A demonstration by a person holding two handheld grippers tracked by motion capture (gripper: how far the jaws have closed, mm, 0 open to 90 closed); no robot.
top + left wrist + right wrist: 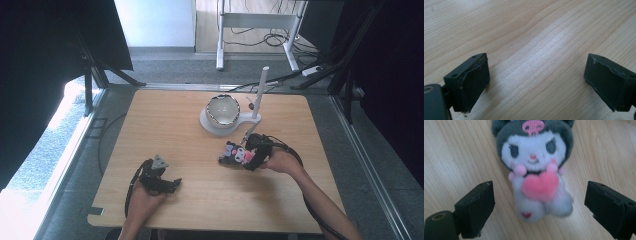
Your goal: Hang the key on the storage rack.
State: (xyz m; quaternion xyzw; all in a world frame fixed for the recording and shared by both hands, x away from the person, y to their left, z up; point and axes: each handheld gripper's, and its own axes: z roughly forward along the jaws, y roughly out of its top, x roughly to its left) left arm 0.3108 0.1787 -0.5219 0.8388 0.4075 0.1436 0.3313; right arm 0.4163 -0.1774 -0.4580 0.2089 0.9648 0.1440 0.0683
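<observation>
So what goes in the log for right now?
right gripper: open, jaws either side of plush toy, not gripping | left gripper: open, nothing between jaws | bowl: on stand

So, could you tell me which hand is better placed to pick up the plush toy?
The right. The right gripper already has the plush toy lying between its open jaws, pads not yet touching it. The left gripper is open over bare table, well away from the toy.

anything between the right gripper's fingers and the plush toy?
No. In the right gripper view the plush toy lies on the table between the right gripper's open fingers, with only bare wood in the gaps either side.
</observation>
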